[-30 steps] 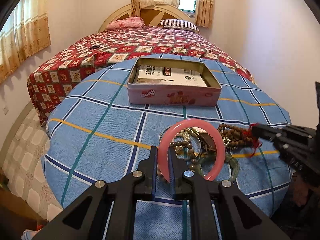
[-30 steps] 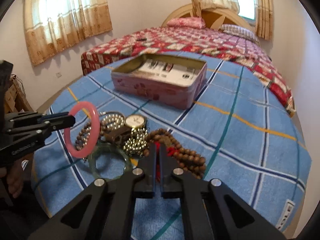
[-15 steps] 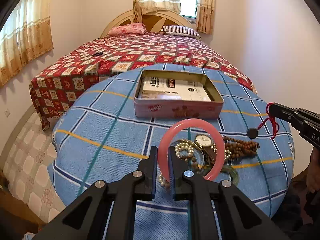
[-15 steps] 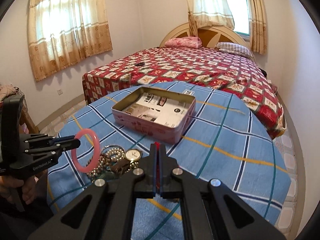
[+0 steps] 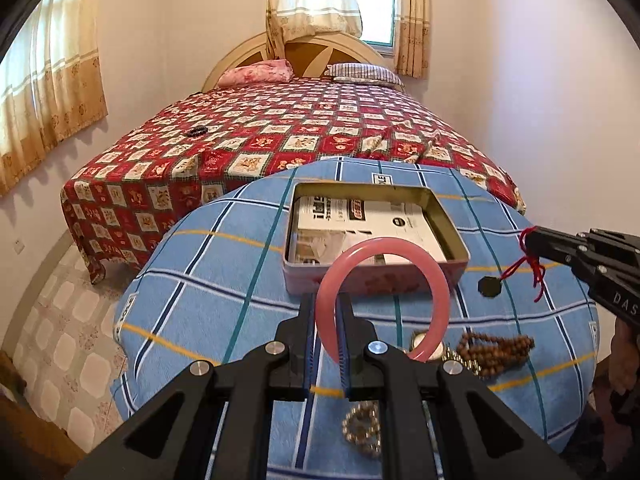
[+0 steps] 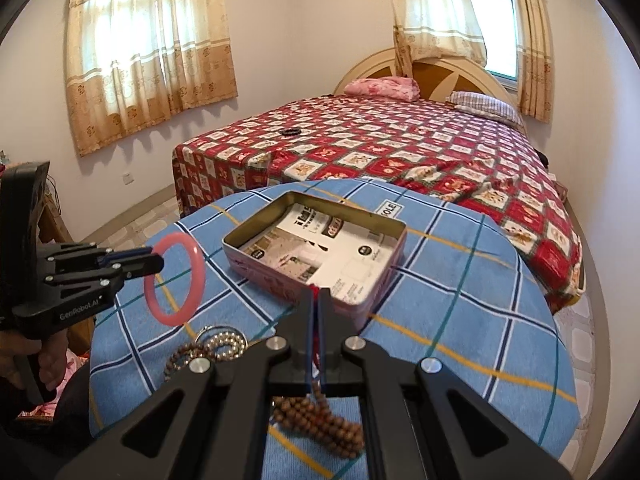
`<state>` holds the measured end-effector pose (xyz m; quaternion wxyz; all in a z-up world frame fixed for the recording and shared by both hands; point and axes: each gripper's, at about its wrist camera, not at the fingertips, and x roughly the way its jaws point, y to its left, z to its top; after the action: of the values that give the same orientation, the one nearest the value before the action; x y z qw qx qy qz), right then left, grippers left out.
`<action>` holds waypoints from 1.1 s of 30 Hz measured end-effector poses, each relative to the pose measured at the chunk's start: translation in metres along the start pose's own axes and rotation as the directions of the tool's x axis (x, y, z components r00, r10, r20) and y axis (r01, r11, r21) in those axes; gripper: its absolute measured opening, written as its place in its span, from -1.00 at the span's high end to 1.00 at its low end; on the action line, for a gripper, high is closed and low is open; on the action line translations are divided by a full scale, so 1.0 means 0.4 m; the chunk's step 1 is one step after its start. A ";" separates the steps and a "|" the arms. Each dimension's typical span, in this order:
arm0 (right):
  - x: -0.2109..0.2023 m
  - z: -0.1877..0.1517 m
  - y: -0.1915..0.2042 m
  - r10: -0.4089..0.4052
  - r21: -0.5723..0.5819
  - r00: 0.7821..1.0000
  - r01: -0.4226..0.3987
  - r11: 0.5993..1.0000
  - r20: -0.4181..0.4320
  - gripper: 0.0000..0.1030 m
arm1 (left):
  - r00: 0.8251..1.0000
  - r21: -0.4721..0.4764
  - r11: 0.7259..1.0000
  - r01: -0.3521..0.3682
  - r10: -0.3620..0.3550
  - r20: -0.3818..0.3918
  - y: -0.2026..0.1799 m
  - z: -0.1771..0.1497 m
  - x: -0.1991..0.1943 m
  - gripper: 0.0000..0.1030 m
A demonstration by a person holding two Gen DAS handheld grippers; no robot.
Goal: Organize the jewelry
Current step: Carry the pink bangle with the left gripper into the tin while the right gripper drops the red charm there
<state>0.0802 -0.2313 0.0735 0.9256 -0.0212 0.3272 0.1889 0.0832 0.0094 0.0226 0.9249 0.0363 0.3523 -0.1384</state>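
My left gripper (image 5: 326,308) is shut on a pink bangle (image 5: 434,276), held upright above the table in front of the open pink tin (image 5: 448,232); gripper (image 6: 158,264) and bangle (image 6: 196,280) also show in the right wrist view. My right gripper (image 6: 315,300) is shut on the red cord (image 5: 534,270) of a brown wooden bead necklace (image 6: 320,420), lifted near the tin (image 6: 248,236); a dark pendant (image 5: 489,287) dangles from the cord. More brown beads (image 5: 496,350), a watch (image 5: 418,342) and metal bead bracelets (image 5: 362,430) lie on the cloth.
The tin holds white printed paper (image 5: 360,220). The round table has a blue checked cloth (image 5: 208,300). Behind it stands a bed with a red patterned cover (image 5: 280,132). A small dark object (image 5: 197,131) lies on the bed. The floor is tiled (image 5: 60,360).
Both grippers have risen and moved toward the tin. The right gripper has pulled the red cord and part of the brown beads up off the pile.
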 end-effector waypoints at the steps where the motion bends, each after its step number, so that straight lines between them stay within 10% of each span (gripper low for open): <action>1: 0.009 0.009 -0.001 0.002 -0.005 1.000 -0.002 1.000 -0.001 0.94 | 1.000 0.000 1.000 -0.001 0.001 0.001 0.001 0.011 0.008 0.82; 33: 0.234 0.121 -0.102 -0.064 0.014 0.996 0.066 0.998 -0.065 0.94 | 0.995 0.033 0.997 -0.068 0.070 -0.069 0.001 0.192 0.310 0.82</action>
<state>0.1910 -0.2298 0.0507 0.9205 -0.0302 0.3574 0.1552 0.2212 -0.0315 -0.0020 0.9155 0.0677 0.3809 -0.1104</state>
